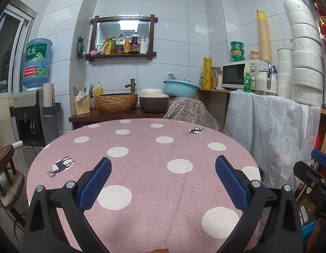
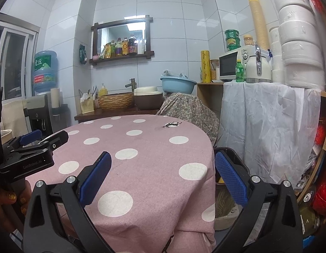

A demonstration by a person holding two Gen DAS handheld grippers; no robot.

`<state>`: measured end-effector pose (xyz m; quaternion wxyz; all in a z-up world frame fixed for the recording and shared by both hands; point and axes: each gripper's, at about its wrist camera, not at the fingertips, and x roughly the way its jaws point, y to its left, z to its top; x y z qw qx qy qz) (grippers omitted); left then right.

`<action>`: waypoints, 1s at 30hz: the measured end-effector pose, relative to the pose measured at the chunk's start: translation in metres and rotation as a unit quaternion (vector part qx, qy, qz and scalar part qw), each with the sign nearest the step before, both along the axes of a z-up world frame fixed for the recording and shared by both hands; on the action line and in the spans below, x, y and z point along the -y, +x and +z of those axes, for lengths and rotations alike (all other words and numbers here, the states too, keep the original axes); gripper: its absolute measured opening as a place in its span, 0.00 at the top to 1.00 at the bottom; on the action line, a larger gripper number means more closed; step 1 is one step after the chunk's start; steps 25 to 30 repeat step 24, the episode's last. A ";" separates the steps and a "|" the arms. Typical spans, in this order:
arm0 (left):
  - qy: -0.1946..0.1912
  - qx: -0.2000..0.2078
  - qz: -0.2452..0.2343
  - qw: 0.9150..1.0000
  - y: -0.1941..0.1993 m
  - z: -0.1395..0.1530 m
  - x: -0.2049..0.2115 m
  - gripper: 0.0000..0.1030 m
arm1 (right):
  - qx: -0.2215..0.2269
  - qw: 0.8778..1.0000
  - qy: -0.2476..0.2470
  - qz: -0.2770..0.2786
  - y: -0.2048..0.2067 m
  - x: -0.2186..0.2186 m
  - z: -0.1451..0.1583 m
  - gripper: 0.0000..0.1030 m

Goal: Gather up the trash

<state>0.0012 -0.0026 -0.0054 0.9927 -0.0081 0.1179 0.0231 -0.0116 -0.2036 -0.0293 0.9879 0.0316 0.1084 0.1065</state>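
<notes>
- Left gripper [image 1: 163, 181]: jaws wide apart, empty, held over the near half of the round table [image 1: 141, 147].
- Right gripper [image 2: 163, 181]: jaws wide apart, empty, straddling the table's right edge.
- Trash: none visible on the tablecloth; position cannot be established.
- Dark bin [image 2: 237, 154] sits low, right of the table, nearest the right gripper.

— How many tables did we see?
— One round table [image 1: 141, 147], one blue basin [image 1: 181, 88] and one microwave [image 1: 241, 74].
— And the bottles?
— We counted one green soda bottle [image 1: 247, 82] and one water jug [image 1: 37, 62].
— The green tubs?
— We counted three stacked green tubs [image 1: 237, 51].
</notes>
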 end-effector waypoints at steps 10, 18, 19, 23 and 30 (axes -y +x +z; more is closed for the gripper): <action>-0.002 -0.007 -0.006 1.000 0.002 -0.001 -0.001 0.05 | -0.005 1.000 0.003 0.000 0.001 0.000 -0.002 0.06; 0.007 -0.006 -0.008 1.000 0.002 -0.001 0.001 0.05 | -0.007 1.000 0.008 -0.003 0.002 0.002 -0.003 0.06; 0.007 -0.006 -0.008 1.000 0.001 -0.001 0.001 0.05 | -0.007 1.000 0.008 -0.004 0.001 0.002 -0.003 0.06; 0.002 -0.016 -0.015 1.000 0.004 -0.001 0.002 0.05 | -0.008 1.000 0.007 -0.005 0.001 0.002 -0.004 0.06; 0.004 -0.018 -0.015 1.000 0.005 -0.001 0.003 0.05 | -0.009 1.000 0.008 -0.005 0.001 0.002 -0.004 0.06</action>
